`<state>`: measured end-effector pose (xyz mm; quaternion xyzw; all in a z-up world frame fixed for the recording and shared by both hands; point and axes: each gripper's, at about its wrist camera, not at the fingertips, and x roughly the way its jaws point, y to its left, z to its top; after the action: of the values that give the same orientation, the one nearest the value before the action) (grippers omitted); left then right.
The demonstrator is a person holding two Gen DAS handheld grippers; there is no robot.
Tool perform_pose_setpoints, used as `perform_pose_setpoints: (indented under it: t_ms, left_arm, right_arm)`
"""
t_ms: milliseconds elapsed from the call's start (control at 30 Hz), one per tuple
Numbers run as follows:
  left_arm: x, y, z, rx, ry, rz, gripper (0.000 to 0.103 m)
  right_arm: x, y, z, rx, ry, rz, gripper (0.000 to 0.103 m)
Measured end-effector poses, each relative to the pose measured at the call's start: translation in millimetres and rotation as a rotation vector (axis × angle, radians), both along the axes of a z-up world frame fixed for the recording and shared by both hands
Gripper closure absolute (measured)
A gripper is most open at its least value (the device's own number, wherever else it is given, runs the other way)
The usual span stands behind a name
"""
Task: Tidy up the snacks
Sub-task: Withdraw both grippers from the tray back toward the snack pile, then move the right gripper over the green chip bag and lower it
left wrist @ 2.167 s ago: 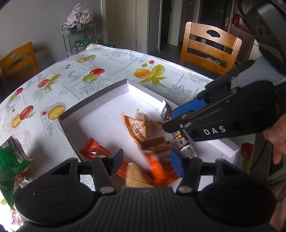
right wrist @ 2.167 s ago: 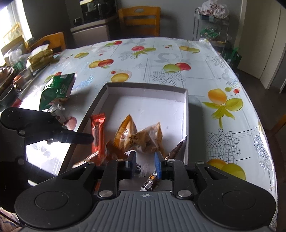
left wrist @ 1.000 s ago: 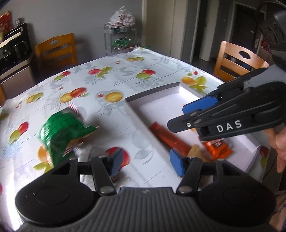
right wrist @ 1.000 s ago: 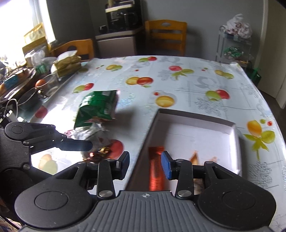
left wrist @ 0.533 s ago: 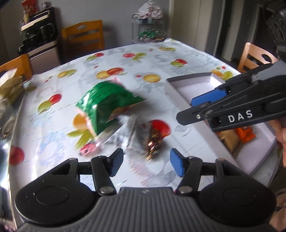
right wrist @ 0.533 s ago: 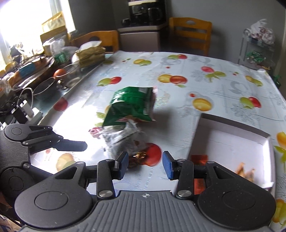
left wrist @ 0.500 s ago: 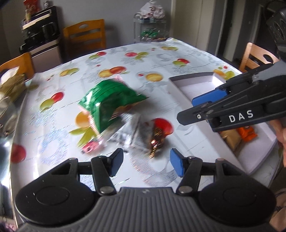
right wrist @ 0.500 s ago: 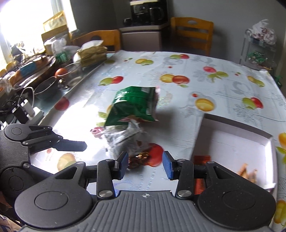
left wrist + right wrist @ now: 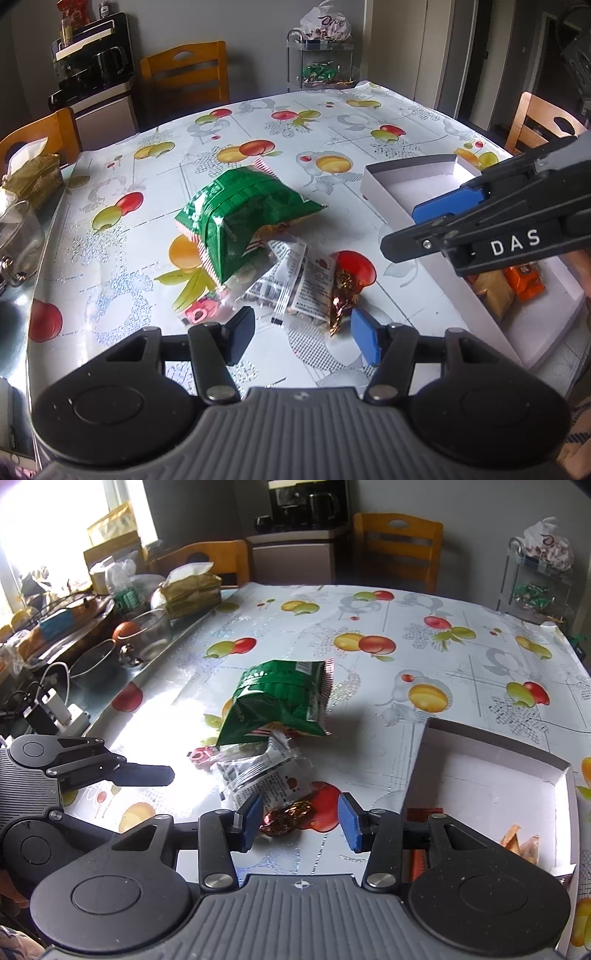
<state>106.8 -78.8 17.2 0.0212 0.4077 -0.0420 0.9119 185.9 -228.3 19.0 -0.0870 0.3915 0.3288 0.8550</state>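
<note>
Left wrist view shows the left gripper (image 9: 302,334) spread wide and empty above a loose pile on the fruit-print tablecloth (image 9: 332,122): a crinkled green snack bag (image 9: 240,218), clear printed wrappers (image 9: 291,280) and a gold-brown foil candy (image 9: 341,295), with the shallow white cardboard box (image 9: 406,170) to the right holding orange and tan packets (image 9: 509,284). Right wrist view instead shows the right gripper (image 9: 300,821), also wide and empty, with that candy (image 9: 286,818) between its blue pads, plus a cluttered side counter (image 9: 74,627).

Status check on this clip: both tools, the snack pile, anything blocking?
Left tool open, empty. Right tool open, gold-wrapped candy between its fingers, not gripped. Green bag lies on clear packets; white box alongside. Nothing blocking.
</note>
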Motion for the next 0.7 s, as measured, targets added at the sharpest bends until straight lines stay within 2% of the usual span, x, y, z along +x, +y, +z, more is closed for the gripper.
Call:
perform_pose_setpoints:
  t_ms: [700]
  left_arm:
    - [24,1,-4,0.013,-0.018,-0.006,0.045]
  right_arm:
    - [22,11,14,0.028,-0.002,-0.001,0.040]
